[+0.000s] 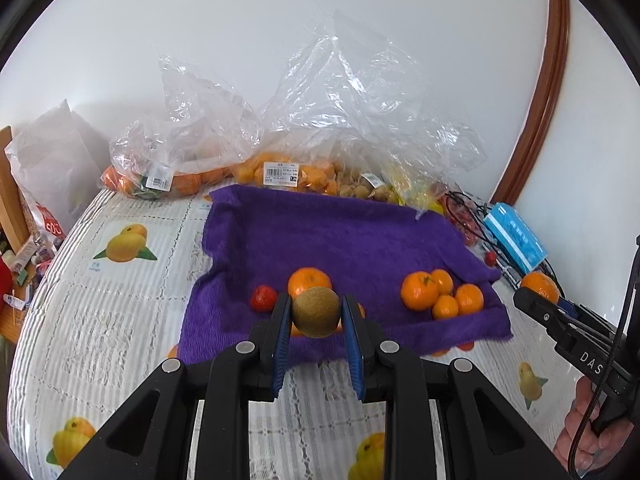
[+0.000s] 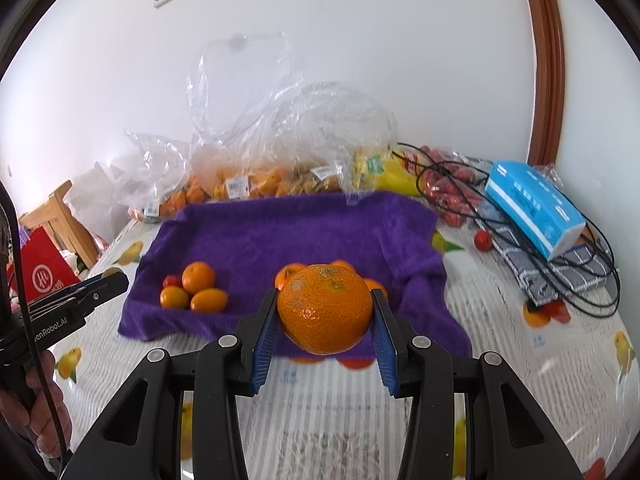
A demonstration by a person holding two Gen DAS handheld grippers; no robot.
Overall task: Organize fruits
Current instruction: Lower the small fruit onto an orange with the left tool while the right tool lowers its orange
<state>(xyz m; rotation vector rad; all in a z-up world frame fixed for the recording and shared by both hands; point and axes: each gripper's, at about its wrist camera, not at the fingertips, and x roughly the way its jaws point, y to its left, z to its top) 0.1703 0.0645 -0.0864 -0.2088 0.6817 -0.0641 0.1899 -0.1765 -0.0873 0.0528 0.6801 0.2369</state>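
Note:
My left gripper [image 1: 316, 312] is shut on a brown kiwi [image 1: 316, 311], held above the near edge of the purple towel [image 1: 320, 236]. My right gripper [image 2: 325, 310] is shut on a large orange [image 2: 325, 308], also above the towel's [image 2: 280, 228] near edge. On the towel lie a left group with an orange [image 1: 309, 281] and a small red fruit [image 1: 263, 298], and a right cluster of mandarins [image 1: 440, 294]. In the right wrist view the left group [image 2: 196, 286] lies left of the held orange. The right gripper with its orange [image 1: 540, 286] shows at the right of the left wrist view.
Clear plastic bags of oranges and other fruit [image 1: 276, 168] stand behind the towel by the wall. A blue tissue pack [image 2: 536, 208], black cables [image 2: 480, 184], a checked cloth and a loose red fruit [image 2: 483, 239] lie at the right. A red bag [image 2: 44, 272] is left.

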